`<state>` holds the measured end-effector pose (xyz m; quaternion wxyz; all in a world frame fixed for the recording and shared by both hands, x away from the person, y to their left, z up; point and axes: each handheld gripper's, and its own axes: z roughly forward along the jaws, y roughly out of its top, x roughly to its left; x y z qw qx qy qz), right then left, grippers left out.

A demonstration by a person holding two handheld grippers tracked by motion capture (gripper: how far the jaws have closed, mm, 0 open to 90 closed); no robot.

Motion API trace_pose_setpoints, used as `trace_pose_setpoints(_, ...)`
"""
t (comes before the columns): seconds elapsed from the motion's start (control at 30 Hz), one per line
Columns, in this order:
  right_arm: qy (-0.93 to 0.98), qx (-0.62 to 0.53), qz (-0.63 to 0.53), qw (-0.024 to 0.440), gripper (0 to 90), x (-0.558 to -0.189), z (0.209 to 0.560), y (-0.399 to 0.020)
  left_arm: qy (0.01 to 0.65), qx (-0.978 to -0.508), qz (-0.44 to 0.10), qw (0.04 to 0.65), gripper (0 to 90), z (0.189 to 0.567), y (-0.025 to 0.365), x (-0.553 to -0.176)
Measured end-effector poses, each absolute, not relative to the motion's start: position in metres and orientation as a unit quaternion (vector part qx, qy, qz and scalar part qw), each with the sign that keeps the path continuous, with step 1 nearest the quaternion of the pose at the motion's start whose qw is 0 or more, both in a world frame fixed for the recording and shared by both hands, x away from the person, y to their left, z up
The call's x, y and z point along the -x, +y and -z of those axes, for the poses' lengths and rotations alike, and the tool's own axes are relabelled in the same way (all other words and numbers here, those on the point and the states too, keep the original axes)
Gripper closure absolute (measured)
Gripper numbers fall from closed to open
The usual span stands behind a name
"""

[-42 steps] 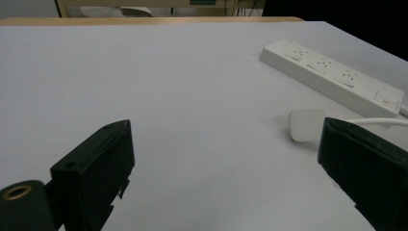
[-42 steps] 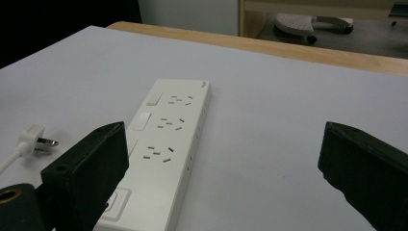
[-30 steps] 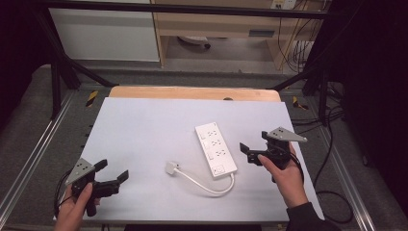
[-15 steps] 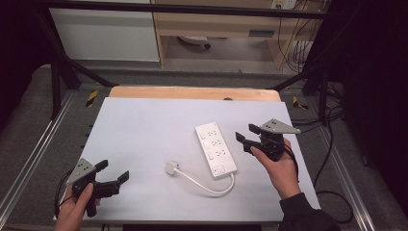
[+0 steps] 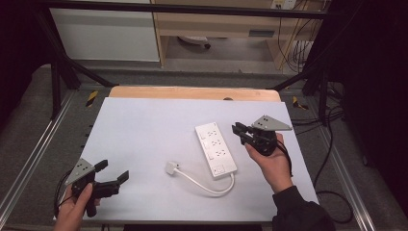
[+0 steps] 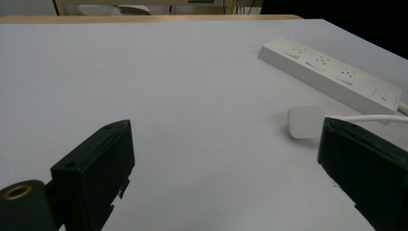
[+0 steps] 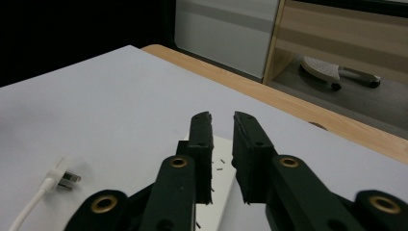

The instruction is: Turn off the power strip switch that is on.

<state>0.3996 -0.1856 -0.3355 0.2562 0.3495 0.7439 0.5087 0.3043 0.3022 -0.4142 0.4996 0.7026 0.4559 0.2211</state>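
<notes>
Nearest, at the table's (image 5: 144, 120) left corner, the left gripper (image 5: 113, 174) rests with jaws wide apart, holding nothing. Mid-table lies the plug (image 5: 172, 167), its cord (image 5: 207, 185) looping right to the power strip (image 5: 215, 149). Just right of the strip's far end, the right gripper (image 5: 239, 131) hovers, jaws nearly together and empty. A sideways nudge there could likely skid the strip and drag the plug. The right gripper view shows the plug's prongs (image 7: 72, 180); the high view doesn't.
</notes>
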Motion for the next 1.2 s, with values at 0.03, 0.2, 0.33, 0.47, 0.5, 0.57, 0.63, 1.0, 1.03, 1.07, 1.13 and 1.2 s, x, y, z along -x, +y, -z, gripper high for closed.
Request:
trace_pose_setpoints(0.03,0.745,-0.346,-0.51,0.257,81.3,-0.4,0.335,-0.185,0.455,-0.702,-0.221,0.501,5.6,0.414,0.302,-0.304)
trace_pose_setpoints(0.2,0.745,-0.337,-0.517,0.254,88.9,-0.402,0.333,-0.183,0.455,-0.705,-0.222,0.497,5.6,0.414,0.301,-0.305)
trace_pose_setpoints(0.33,0.746,-0.332,-0.519,0.252,90.0,-0.405,0.333,-0.181,0.455,-0.704,-0.222,0.497,5.6,0.414,0.301,-0.305)
trace_pose_setpoints(0.47,0.746,-0.331,-0.518,0.255,90.0,-0.408,0.334,-0.178,0.456,-0.705,-0.222,0.496,5.6,0.415,0.302,-0.305)
trace_pose_setpoints(0.5,0.746,-0.332,-0.518,0.253,90.0,-0.409,0.334,-0.177,0.455,-0.705,-0.221,0.496,5.6,0.415,0.302,-0.305)
trace_pose_setpoints(0.57,0.747,-0.332,-0.518,0.252,90.0,-0.411,0.335,-0.175,0.454,-0.707,-0.222,0.495,5.6,0.415,0.302,-0.305)
trace_pose_setpoints(0.63,0.748,-0.333,-0.517,0.251,90.0,-0.413,0.336,-0.173,0.454,-0.707,-0.222,0.495,5.6,0.415,0.301,-0.305)
trace_pose_setpoints(1.0,0.752,-0.332,-0.517,0.24,90.0,-0.42,0.337,-0.164,0.459,-0.705,-0.226,0.491,5.5,0.415,0.303,-0.305)
trace_pose_setpoints(1.03,0.752,-0.332,-0.517,0.239,90.0,-0.421,0.338,-0.162,0.459,-0.704,-0.226,0.492,5.5,0.415,0.303,-0.305)
trace_pose_setpoints(1.07,0.752,-0.332,-0.517,0.238,90.0,-0.422,0.338,-0.161,0.459,-0.705,-0.226,0.492,5.5,0.415,0.303,-0.305)
trace_pose_setpoints(1.13,0.754,-0.332,-0.516,0.235,90.0,-0.424,0.339,-0.158,0.458,-0.706,-0.227,0.49,5.5,0.415,0.303,-0.305)
trace_pose_setpoints(1.2,0.755,-0.331,-0.516,0.232,90.0,-0.426,0.34,-0.155,0.458,-0.707,-0.227,0.489,5.5,0.415,0.303,-0.305)
